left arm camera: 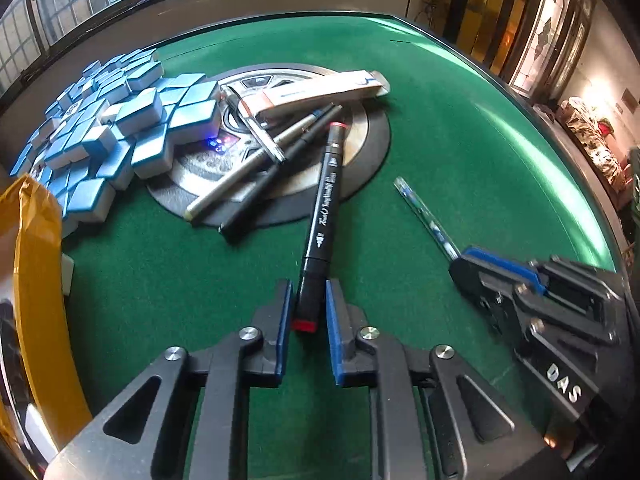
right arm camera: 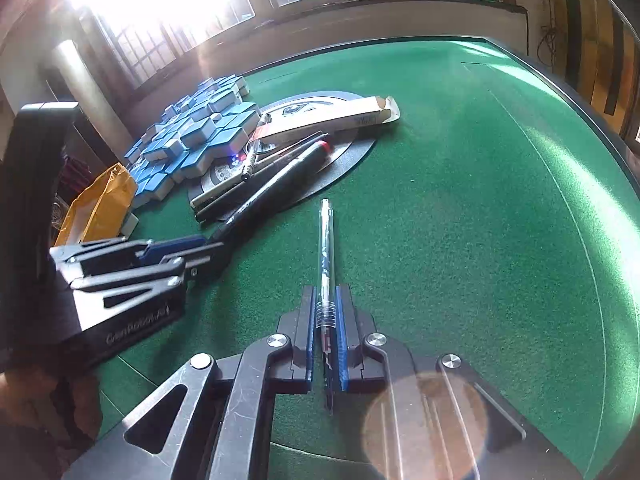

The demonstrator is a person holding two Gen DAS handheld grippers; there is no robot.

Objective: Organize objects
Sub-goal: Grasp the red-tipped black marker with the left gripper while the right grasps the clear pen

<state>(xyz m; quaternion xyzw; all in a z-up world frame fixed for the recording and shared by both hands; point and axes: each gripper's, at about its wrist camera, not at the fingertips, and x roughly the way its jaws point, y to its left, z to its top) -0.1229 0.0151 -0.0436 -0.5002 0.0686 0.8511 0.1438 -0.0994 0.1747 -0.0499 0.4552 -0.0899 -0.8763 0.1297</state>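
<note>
- My left jaws clamp the black marker; its long axis runs straight ahead from them.
- My right jaws clamp the clear pen, likewise pointing ahead.

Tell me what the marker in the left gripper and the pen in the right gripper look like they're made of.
Black marker: likely matte plastic, going by its dull opaque barrel and printed white lettering. Clear pen: probably glossy transparent plastic, since its refill shows through.
</note>
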